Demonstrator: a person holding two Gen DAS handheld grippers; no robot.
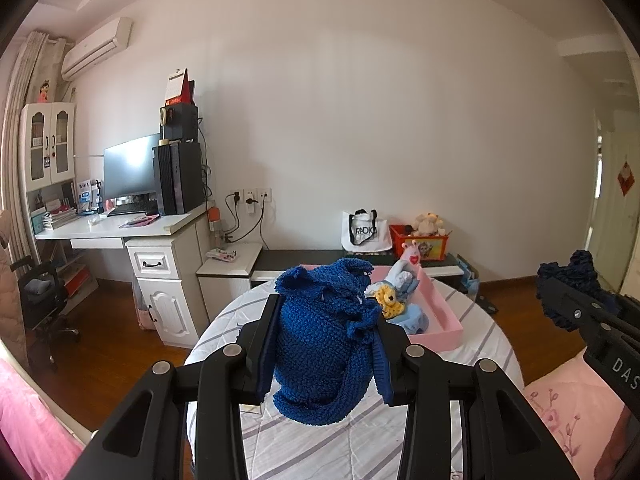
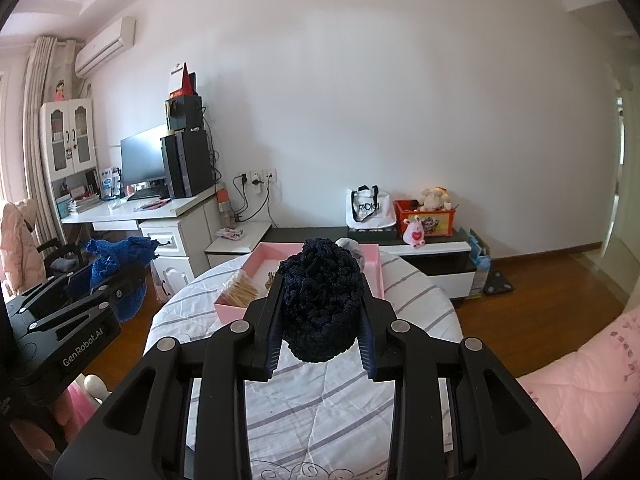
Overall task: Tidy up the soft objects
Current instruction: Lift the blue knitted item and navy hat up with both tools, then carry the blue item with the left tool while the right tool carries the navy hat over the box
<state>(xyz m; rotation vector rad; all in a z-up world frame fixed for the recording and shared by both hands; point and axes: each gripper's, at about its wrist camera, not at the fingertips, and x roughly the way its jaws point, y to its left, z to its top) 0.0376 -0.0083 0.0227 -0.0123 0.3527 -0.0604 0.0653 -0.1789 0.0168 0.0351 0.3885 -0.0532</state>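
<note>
In the lower centre of the left wrist view, the left tongs (image 1: 326, 344) are closed on a bright blue knitted piece (image 1: 320, 340), which hangs bunched between the pads above the round worktop (image 1: 320, 448) with its striped white cloth. Just beyond it, right of centre, a pink tray (image 1: 440, 320) on the worktop holds small plush toys (image 1: 394, 296). In the right wrist view, the right tongs (image 2: 322, 332) grip a dark navy knitted bundle (image 2: 320, 300) at frame centre, held up before the tray.
</note>
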